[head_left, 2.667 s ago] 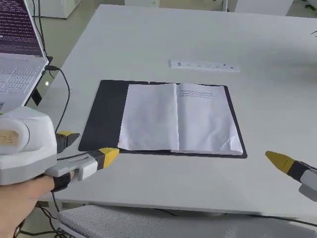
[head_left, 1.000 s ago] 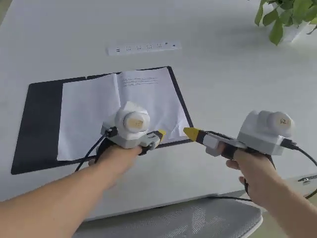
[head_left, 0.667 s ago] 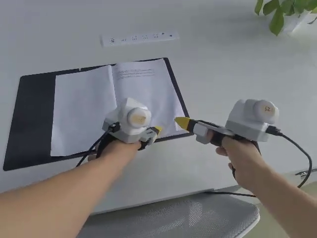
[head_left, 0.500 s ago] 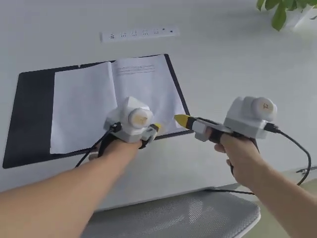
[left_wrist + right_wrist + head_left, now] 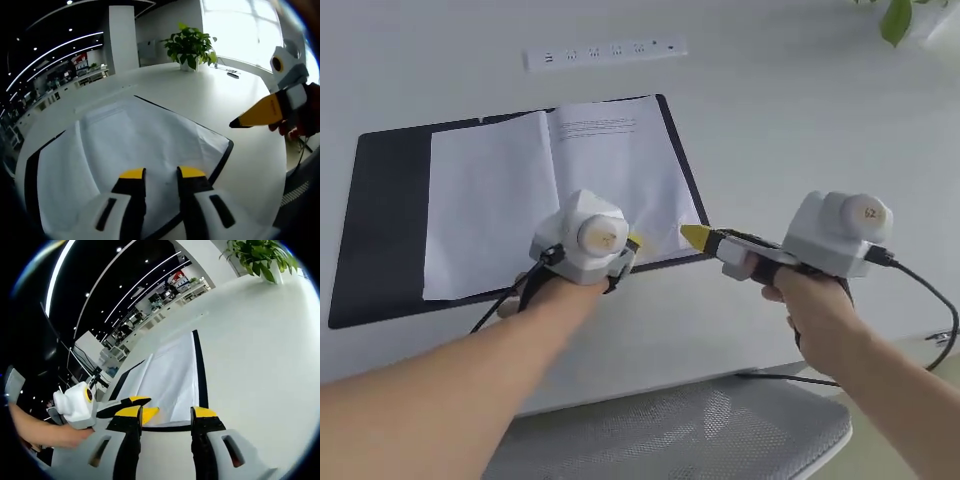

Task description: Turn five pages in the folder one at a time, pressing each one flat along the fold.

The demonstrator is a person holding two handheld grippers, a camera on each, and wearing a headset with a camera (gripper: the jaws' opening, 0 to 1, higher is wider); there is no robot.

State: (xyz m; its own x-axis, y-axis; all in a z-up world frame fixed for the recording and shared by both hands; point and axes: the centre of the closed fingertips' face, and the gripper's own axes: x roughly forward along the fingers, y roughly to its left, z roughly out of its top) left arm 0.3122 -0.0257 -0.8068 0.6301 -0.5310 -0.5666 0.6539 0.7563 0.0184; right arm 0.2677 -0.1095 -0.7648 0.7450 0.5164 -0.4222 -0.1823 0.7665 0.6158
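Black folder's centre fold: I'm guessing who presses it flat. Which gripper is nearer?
Left. The left gripper hovers over the right-hand white page, right of the open black folder's centre fold. The right gripper sits farther out, by the folder's right edge.

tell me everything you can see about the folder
The folder is black, lying open and flat on the white table. White pages cover it, leaving its left cover bare; the right page carries a few printed lines at the top. The left gripper hovers over its near right corner; contact is unclear.
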